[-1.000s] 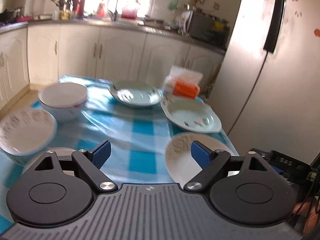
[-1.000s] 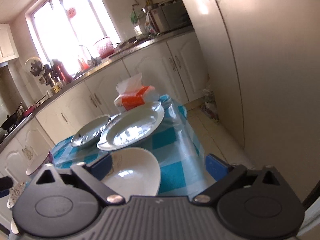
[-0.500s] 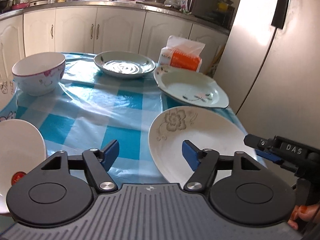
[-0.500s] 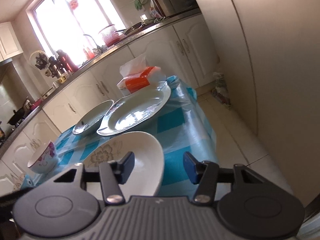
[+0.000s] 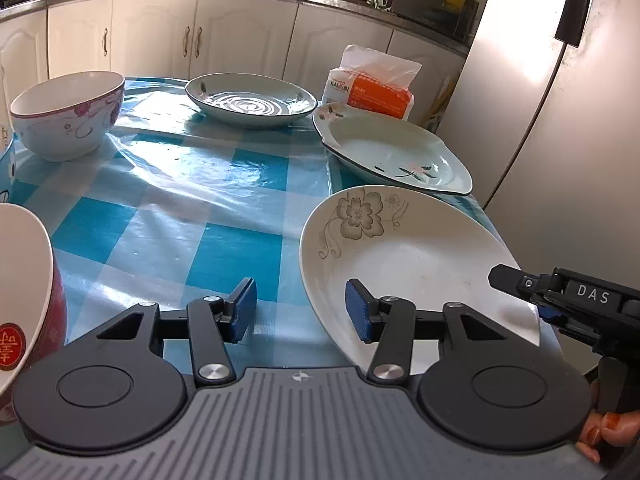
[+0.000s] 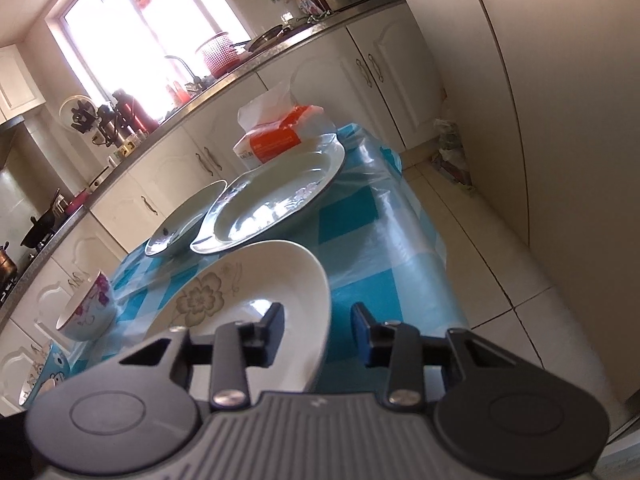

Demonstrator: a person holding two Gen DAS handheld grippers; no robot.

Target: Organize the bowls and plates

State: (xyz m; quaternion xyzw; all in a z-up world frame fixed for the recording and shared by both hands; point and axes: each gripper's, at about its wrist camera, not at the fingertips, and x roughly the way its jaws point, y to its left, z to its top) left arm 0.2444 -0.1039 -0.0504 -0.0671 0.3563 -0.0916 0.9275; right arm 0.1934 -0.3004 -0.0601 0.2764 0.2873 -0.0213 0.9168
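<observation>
A white plate with a grey flower [image 5: 404, 248] lies at the near right corner of the blue-checked table [image 5: 180, 208]. My left gripper [image 5: 301, 312] straddles its left rim, one finger over the plate and one over the cloth. The jaws are closing and the pads stand clear of the rim. My right gripper [image 6: 318, 334] straddles the right rim of the same plate [image 6: 256, 292], also closing, with a gap on both sides. It shows as a black tool [image 5: 532, 300] at the plate's right edge in the left wrist view.
A floral bowl [image 5: 68, 116], a swirl-patterned plate [image 5: 252, 100] and an oval pale green dish [image 5: 392, 152] stand farther back, with a tissue pack [image 5: 376, 88] behind. A red bowl [image 5: 20, 300] is near left. A fridge [image 5: 560, 120] flanks the right.
Both grippers have sunk toward the flowered plate and their jaws have narrowed around its opposite rims. The right gripper has come into the left wrist view.
</observation>
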